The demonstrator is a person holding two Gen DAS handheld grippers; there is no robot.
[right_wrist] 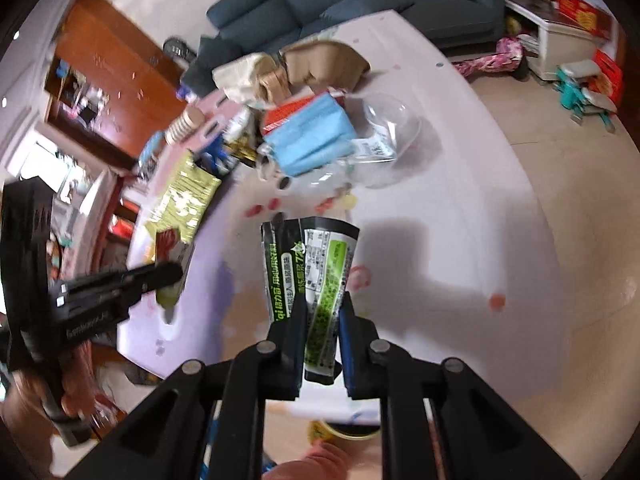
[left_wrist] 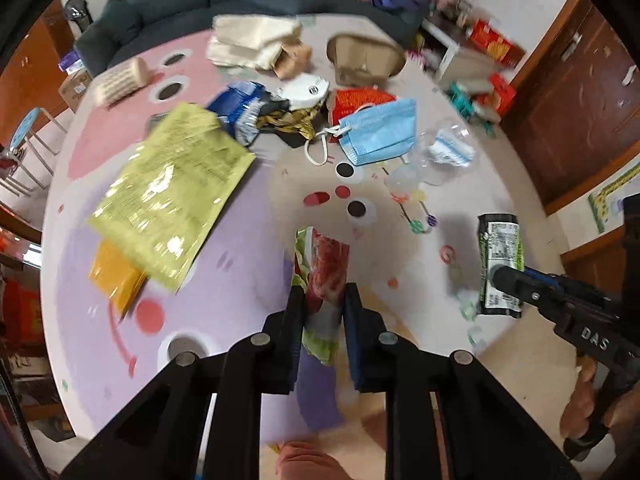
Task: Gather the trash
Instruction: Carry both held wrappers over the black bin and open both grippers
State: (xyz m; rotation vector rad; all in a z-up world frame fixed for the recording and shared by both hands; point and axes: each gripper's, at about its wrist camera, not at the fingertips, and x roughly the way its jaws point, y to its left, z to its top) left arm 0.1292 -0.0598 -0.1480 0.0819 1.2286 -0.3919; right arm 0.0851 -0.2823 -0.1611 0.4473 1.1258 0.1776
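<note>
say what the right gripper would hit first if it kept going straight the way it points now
Probably the bare play mat. The right gripper, shut on the black and green wrapper, points steeply down at open mat short of the blue mask pile, though depth is unclear.

A pastel play mat carries a yellow-green pouch, blue mask and wrappers.

Print on yellow-green pouch smeared by blur, unreadable; orange packet partly hidden under it. Lower part of red-green wrapper hidden betw. left gripper fingers. Black-green wrapper small text too fine to read. Person's hand cut off at right edge. Yellow rim at bottom mostly hidden behind right gripper, can't tell what it is
</note>
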